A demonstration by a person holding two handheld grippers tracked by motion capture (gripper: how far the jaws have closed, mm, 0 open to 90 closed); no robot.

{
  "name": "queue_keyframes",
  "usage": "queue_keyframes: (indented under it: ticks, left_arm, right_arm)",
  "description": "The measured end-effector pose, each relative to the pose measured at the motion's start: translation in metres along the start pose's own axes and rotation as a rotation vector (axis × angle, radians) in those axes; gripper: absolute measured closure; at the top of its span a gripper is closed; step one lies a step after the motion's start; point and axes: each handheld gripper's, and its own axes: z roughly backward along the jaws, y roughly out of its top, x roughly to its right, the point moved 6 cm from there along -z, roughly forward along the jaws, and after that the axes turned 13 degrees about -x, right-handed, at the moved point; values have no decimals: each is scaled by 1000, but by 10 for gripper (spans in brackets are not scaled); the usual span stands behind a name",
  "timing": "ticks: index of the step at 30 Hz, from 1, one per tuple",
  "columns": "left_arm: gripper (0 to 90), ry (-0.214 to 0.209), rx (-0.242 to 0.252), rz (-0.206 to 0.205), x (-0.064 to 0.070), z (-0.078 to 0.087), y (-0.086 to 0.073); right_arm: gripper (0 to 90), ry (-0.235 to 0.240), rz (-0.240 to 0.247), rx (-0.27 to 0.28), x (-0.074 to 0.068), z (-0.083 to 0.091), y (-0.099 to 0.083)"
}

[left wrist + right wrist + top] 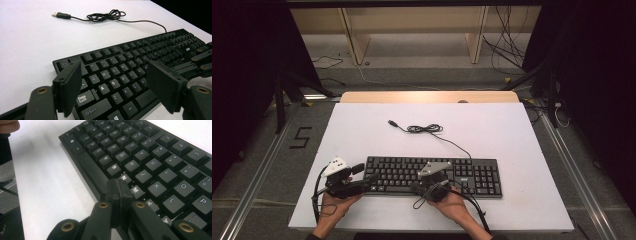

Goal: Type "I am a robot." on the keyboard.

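A black keyboard (432, 176) lies on the white table top (362, 130), near its front edge. Its thin cable runs back to a tangled coil (424, 129) and ends in a USB plug (392, 122) lying loose. My left gripper (366, 180) is at the keyboard's left end, open. In the left gripper view its jaws (116, 82) straddle the left-hand letter keys of the keyboard (130, 55), holding nothing. My right gripper (430, 181) hovers over the front middle. It is shut, with its tips (118, 187) just above the N and M keys (150, 152).
The white top rests on a wooden table whose far edge (427, 96) shows behind it. Grey floor with metal rails (257, 170) flanks both sides. Wooden shelving legs (354, 40) and loose cables (507, 50) stand beyond the table.
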Motion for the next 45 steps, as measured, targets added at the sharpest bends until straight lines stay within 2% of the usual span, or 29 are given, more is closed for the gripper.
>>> queue_keyframes:
  ticks: [2,9,15,16,20,22,24,26,28,32,34,35,45]
  left_arm:
    - [282,0,0,0,0,0,0]
    - [281,-1,0,2,0,0,0]
    - [281,-4,2,5,0,0,0]
    - [282,-7,4,8,0,-1,1]
    - [286,-14,2,12,0,-2,1]
    - [295,-14,0,10,1,-2,1]
    - [300,-17,0,10,1,-3,2]
    - [316,-20,-3,10,1,-4,2]
    - [335,-17,-6,13,0,-5,2]
    - [396,-8,-22,16,-2,-8,2]
    - [463,-1,-33,21,-4,-10,2]
    - [463,-3,-36,23,-4,-10,2]
    - [705,16,-104,29,-7,-20,-1]
  right_arm:
    - [900,-18,18,-14,0,-3,-2]
    - [900,-34,27,-6,-1,-3,-2]
    - [900,-15,-2,12,0,0,-1]
    - [867,3,-14,39,1,6,1]
    - [837,16,-28,67,2,12,4]
    - [756,25,-38,75,4,15,4]
    - [732,29,-38,78,4,16,4]
    - [641,26,-47,84,5,18,4]
    - [603,30,-47,89,5,20,3]
    - [485,31,-57,102,6,23,4]
    - [438,37,-67,107,6,25,3]
    - [438,37,-67,107,6,25,3]
    - [375,43,-67,132,3,33,2]
